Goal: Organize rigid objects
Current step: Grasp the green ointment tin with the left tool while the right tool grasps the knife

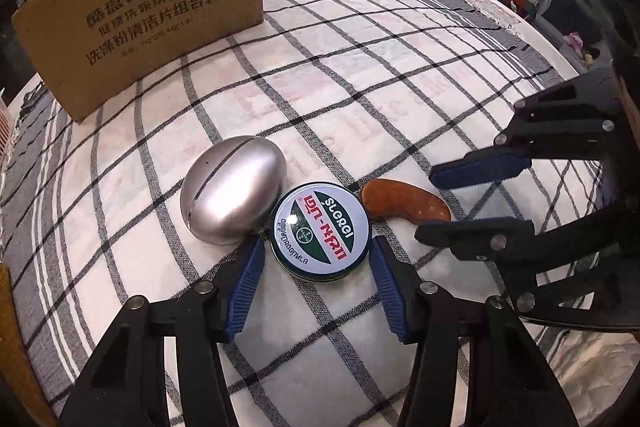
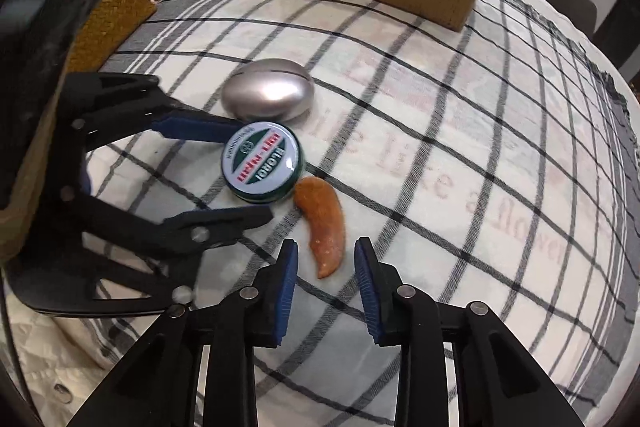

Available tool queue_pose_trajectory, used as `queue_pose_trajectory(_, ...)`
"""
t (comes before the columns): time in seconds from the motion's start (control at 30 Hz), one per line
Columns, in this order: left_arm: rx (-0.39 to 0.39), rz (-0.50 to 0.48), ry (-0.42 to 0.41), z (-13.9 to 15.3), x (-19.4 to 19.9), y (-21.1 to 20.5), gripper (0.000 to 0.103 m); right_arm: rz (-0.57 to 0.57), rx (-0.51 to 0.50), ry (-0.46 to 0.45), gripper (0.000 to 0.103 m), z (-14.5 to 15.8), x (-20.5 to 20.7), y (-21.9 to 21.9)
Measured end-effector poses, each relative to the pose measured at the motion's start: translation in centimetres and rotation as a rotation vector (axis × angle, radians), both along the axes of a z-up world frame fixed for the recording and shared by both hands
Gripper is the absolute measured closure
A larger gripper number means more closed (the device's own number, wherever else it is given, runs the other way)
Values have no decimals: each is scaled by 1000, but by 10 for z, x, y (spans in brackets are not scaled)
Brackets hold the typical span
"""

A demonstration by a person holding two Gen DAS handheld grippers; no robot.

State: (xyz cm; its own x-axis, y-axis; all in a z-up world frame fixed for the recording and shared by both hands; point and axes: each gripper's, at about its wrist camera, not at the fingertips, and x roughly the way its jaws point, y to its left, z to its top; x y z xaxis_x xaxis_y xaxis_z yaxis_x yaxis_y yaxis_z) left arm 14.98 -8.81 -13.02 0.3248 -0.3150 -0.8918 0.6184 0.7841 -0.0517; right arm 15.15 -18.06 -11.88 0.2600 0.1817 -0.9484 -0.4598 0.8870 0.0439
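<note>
On the checked surface, the left tongs (image 1: 316, 259) straddle the round tin (image 1: 320, 229), spread. The right tongs (image 2: 326, 259), also spread, flank the amber piece (image 2: 322, 223). Likely stiff, slick tin: grip its rim.

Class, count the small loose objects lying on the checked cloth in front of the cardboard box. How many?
3. The steel egg-shaped piece lies nearest the box, the round balm tin touches it, between the left gripper's open fingers, and the orange curved piece lies ahead of the right gripper.

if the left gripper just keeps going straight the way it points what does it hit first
Most likely the round green-and-white tin, which sits between the open left gripper fingers. The silver egg-shaped object lies just left of that line.
</note>
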Motion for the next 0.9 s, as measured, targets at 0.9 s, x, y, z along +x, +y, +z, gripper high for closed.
queue_pose_trajectory(0.9, -101, 133, 7, 14, -4, 20, 52, -61, 3, -20, 82, 3, 2, -3)
